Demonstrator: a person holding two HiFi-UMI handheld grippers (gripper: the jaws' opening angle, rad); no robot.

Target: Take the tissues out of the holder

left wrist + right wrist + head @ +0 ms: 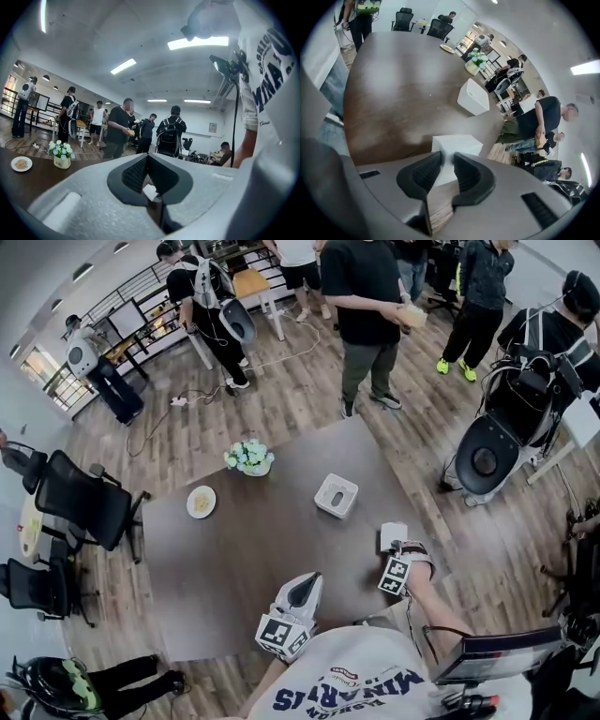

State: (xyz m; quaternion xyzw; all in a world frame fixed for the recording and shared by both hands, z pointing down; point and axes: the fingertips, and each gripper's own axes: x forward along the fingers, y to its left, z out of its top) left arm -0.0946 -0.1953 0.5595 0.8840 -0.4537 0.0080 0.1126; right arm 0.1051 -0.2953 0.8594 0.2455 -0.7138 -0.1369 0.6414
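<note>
The white tissue holder (336, 495) (473, 97), a square box with a slot in its top, stands near the middle of the dark brown table (244, 549). My right gripper (394, 551) (446, 157) points steeply down over the table's right side, well short of the holder. It is shut on a folded white tissue (393, 534) (457, 143), which sticks out past the pads just above the tabletop. My left gripper (307, 579) (147, 157) hovers by the table's near edge with its pad tips together. A small white patch shows behind the tips; I cannot tell what it is.
A small pot of white flowers (249, 457) (61, 152) and a plate (201, 502) (21, 163) sit on the far left part of the table. Several people stand beyond the far edge. Black office chairs (84, 502) stand at the left.
</note>
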